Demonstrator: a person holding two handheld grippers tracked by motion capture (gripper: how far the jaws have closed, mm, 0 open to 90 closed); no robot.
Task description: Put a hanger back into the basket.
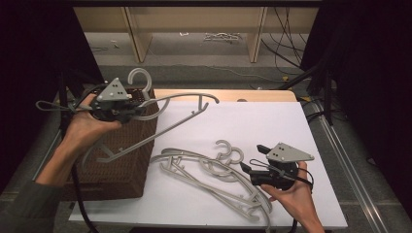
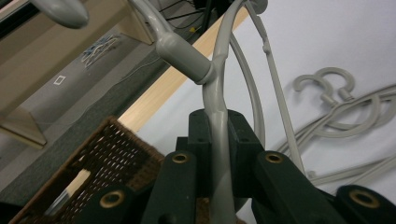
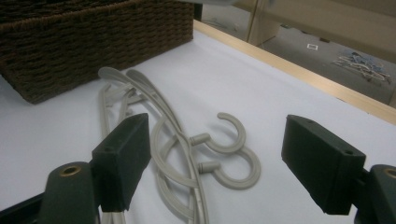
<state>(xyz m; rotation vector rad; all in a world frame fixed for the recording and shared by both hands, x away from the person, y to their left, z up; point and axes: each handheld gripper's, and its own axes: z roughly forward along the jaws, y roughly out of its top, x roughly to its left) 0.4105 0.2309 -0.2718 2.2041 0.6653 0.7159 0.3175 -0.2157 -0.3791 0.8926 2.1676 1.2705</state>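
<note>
We lift one grey plastic coat hanger over a wicker basket while two more lie on the table.

Our left gripper [image 1: 138, 108] is clamped tight on the arm of the grey plastic coat hanger [image 2: 215, 93], just below its hook, holding it tilted in the air above the brown woven wicker basket [image 1: 127, 165]. Our right gripper [image 3: 215, 163] hovers with its jaws spread wide and empty, just above the two grey plastic hangers [image 3: 187, 154] lying overlapped on the white table [image 1: 272, 126], right of the basket.
</note>
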